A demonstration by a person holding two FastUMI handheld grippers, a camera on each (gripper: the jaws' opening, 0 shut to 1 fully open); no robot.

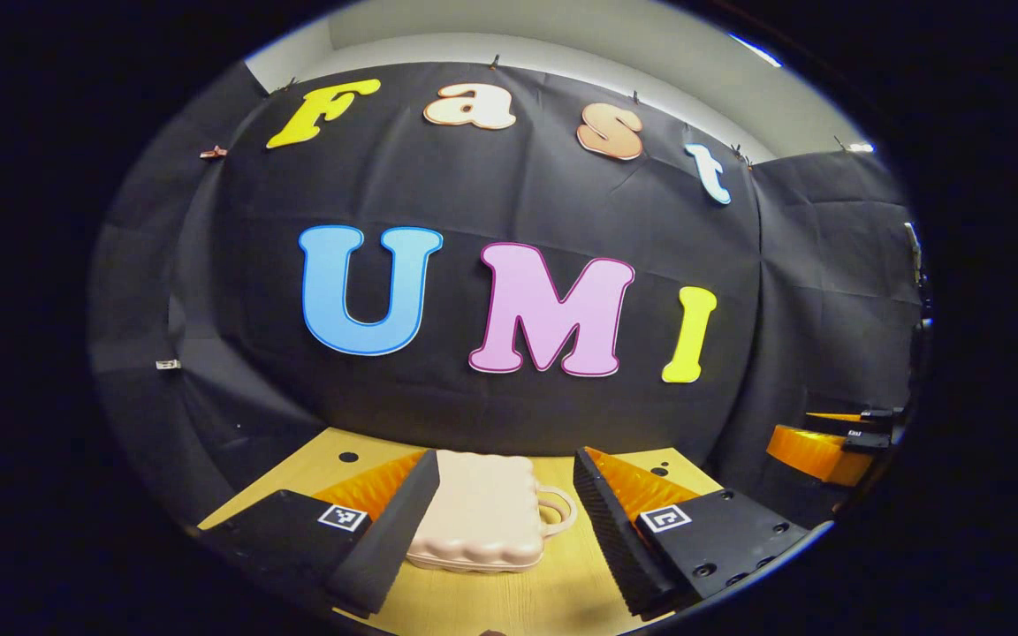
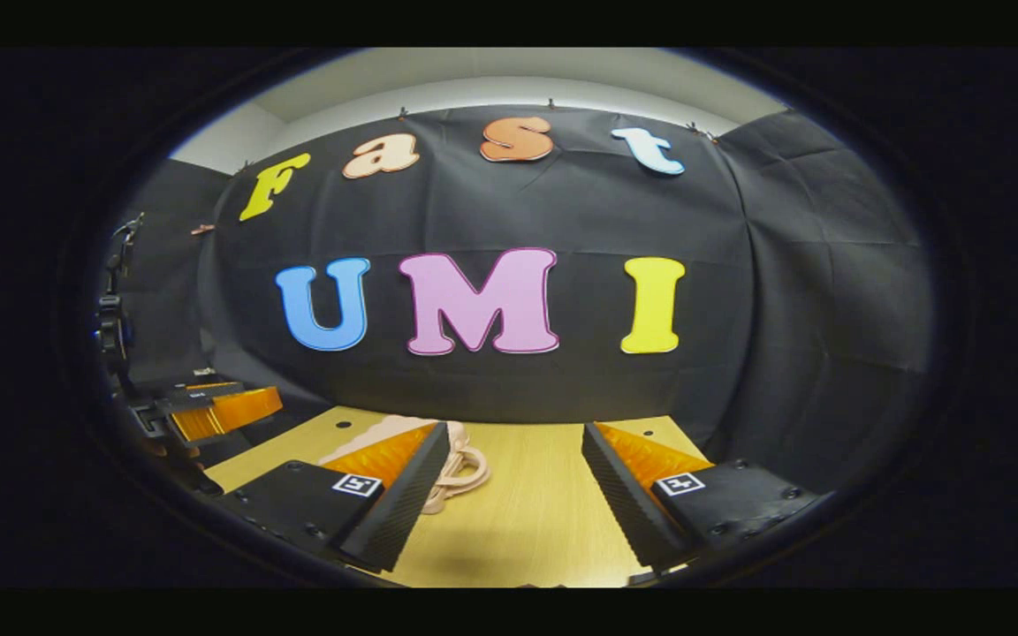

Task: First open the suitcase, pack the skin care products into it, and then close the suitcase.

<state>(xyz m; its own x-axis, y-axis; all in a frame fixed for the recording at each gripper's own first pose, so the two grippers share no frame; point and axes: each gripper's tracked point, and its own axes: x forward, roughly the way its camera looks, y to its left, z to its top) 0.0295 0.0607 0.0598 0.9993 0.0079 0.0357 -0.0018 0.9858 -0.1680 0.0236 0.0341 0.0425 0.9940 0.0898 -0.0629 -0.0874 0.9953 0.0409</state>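
Note:
A small pale pink suitcase [image 1: 482, 517] lies flat and closed on the wooden table [image 1: 553, 592], its handle [image 1: 558, 510] pointing right. My left gripper [image 1: 500, 521] hovers open above the table, with the suitcase ahead between its fingers and nothing held. In the right gripper view the suitcase [image 2: 452, 464] lies at the left, partly hidden behind my own left finger [image 2: 403, 499]. My right gripper [image 2: 513, 499] is open over bare table, to the right of the suitcase. The other gripper shows at the edge of each view: the right one [image 1: 827, 442] and the left one [image 2: 208, 406].
The table [image 2: 527, 512] runs back to the black cloth wall. Small dark holes [image 1: 348, 458] mark the tabletop near its far edge. Bare wood lies to the right of the suitcase.

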